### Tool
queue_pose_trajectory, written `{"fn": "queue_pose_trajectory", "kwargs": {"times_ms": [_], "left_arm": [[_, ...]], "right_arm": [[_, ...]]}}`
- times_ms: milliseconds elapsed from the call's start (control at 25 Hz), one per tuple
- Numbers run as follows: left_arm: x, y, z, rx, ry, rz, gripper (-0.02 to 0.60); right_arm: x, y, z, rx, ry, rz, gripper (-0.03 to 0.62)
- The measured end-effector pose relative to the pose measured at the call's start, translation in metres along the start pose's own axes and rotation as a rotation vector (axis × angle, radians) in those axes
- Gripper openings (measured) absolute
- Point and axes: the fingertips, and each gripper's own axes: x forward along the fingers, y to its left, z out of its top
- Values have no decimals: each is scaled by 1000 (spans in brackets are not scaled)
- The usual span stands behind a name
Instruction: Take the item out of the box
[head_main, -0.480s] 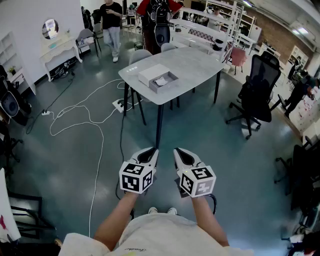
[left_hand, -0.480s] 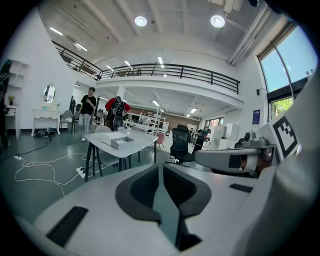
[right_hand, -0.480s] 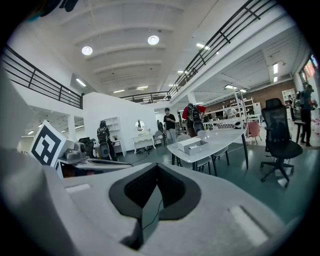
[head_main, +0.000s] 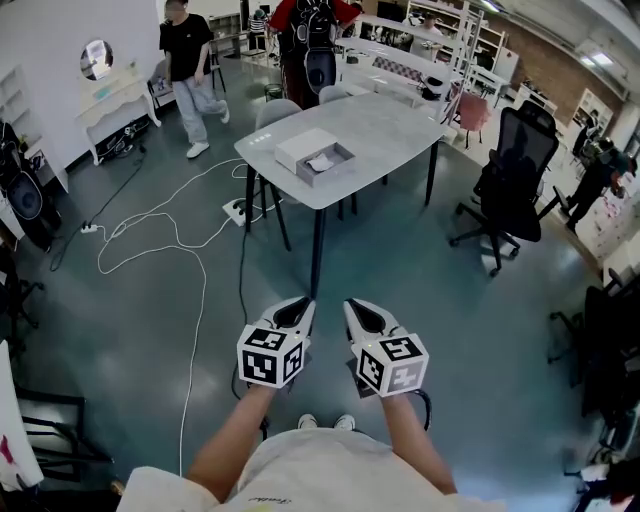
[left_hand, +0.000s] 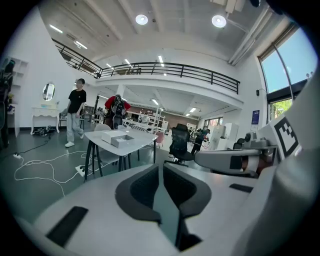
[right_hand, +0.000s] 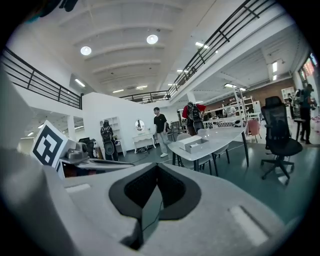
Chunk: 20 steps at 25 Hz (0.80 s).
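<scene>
A white box lies open on the grey table, its lid beside it and a pale item inside; it is too small to make out. The same box shows far off in the left gripper view and in the right gripper view. My left gripper and right gripper hang side by side over the floor, well short of the table. Both are shut with nothing in them, as their own views show for the left gripper and the right gripper.
White cables and a power strip lie on the floor left of the table. A black office chair stands at its right, grey chairs behind it. A person walks at the back left.
The person at the back has walked left, toward the white dresser. Both grippers have barely moved.
</scene>
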Motion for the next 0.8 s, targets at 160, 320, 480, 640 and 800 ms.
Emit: {"fn": "queue_pose_trajectory", "kwargs": {"times_ms": [160,320,480,640,800], "left_arm": [[-2,5,-4,-9,6,-3,32],[-1,11,-4,-22,10,-8,32],[4,13,-9,-29,17,-16,32],[13,17,-9,-29,23,-23,32],[24,22,-4,-30,29,-16,32]], "right_arm": [[2,3,-2,5,8,-5,5],[6,5,-4,5,18,-11,5],[8,2,-7,10,22,-20,5],[15,-6,-8,18,24,-27,5],[24,-14,-4,24,21,-22,5]]}}
